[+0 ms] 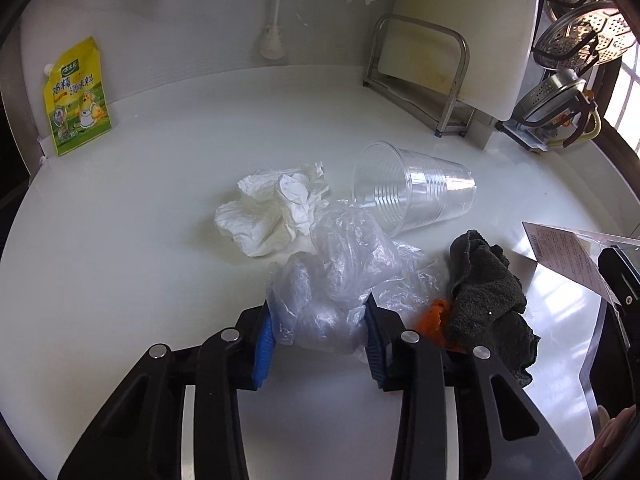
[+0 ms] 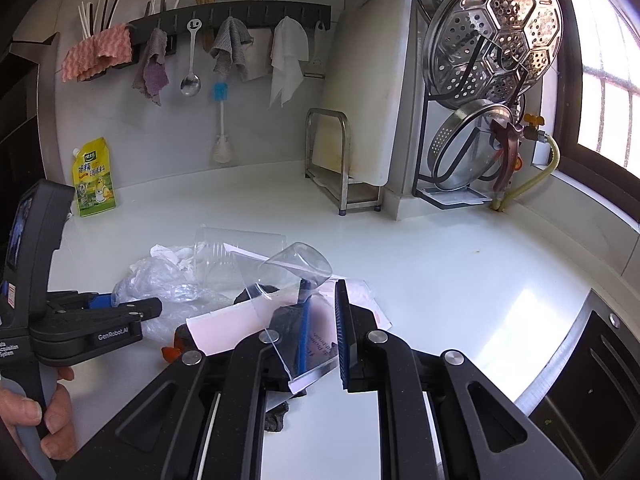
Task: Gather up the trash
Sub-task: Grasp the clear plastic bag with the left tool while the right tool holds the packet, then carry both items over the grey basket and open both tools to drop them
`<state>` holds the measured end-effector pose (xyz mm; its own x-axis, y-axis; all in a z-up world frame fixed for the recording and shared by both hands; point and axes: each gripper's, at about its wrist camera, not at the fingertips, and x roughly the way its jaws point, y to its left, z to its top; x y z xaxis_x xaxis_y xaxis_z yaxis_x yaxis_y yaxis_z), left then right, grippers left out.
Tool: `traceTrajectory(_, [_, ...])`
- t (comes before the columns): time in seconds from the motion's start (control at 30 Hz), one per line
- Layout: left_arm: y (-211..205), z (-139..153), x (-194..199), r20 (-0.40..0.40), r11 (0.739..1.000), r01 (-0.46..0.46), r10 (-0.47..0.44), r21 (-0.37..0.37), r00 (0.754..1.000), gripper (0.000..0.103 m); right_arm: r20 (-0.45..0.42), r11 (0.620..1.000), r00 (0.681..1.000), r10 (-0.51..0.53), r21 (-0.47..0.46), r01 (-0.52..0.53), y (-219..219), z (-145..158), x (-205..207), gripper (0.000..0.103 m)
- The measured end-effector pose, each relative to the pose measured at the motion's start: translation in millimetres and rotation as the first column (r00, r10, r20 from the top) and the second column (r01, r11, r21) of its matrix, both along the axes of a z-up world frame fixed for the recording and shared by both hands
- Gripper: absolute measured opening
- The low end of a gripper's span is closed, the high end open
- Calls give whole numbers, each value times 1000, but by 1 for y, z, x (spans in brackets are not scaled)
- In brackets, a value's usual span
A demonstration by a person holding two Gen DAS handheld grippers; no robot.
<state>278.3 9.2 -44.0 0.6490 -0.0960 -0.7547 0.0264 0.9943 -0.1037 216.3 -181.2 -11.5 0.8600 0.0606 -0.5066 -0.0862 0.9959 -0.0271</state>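
Observation:
On the white counter [image 1: 120, 240] lies a heap of trash. A crumpled clear plastic bag [image 1: 340, 276] sits between the blue pads of my left gripper [image 1: 320, 332], and both pads press into it. Behind it are a crumpled white tissue [image 1: 276, 208] and a clear plastic cup [image 1: 416, 188] lying on its side. To the right lie a dark grey cloth [image 1: 488, 296] and an orange scrap [image 1: 434, 316]. My right gripper [image 2: 322, 304] is shut on a clear plastic package with a printed card [image 2: 280, 304], held above the cloth. A hand [image 2: 48, 412] holds the left gripper [image 2: 120, 308].
A yellow seasoning pouch [image 1: 76, 100] leans on the back wall at left. A steel rack [image 1: 420, 76] with a white cutting board [image 1: 472, 20] stands at the back right, beside a rack of steamer plates [image 2: 492, 40]. A bottle brush [image 2: 221, 120] and cloths hang above. A dark hob [image 2: 592, 400] lies at right.

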Motion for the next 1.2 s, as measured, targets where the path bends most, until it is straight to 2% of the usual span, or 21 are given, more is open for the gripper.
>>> traceTrajectory(0.23, [13, 33, -32, 102, 998, -1, -6, 67, 995, 37, 16, 1000, 1000, -7, -5, 7, 2, 6, -11, 10])
traceTrajectory(0.43, [17, 48, -71, 136, 999, 18, -24, 42, 990, 37, 16, 1000, 1000, -18, 0, 18, 4, 10, -34, 9])
traceTrajectory(0.63, [15, 56, -111, 164, 997, 42, -51, 57, 985, 37, 31, 999, 999, -40, 19, 39, 1, 19, -71, 7])
traceTrajectory(0.9, [10, 59, -172, 193, 993, 78, -93, 83, 977, 37, 26, 998, 998, -56, 28, 56, 8, 24, -133, 7])
traceTrajectory(1.2, [5, 40, -240, 184, 992, 119, -126, 49, 975, 37, -20, 995, 997, -78, 64, 79, 16, 11, -210, 7])
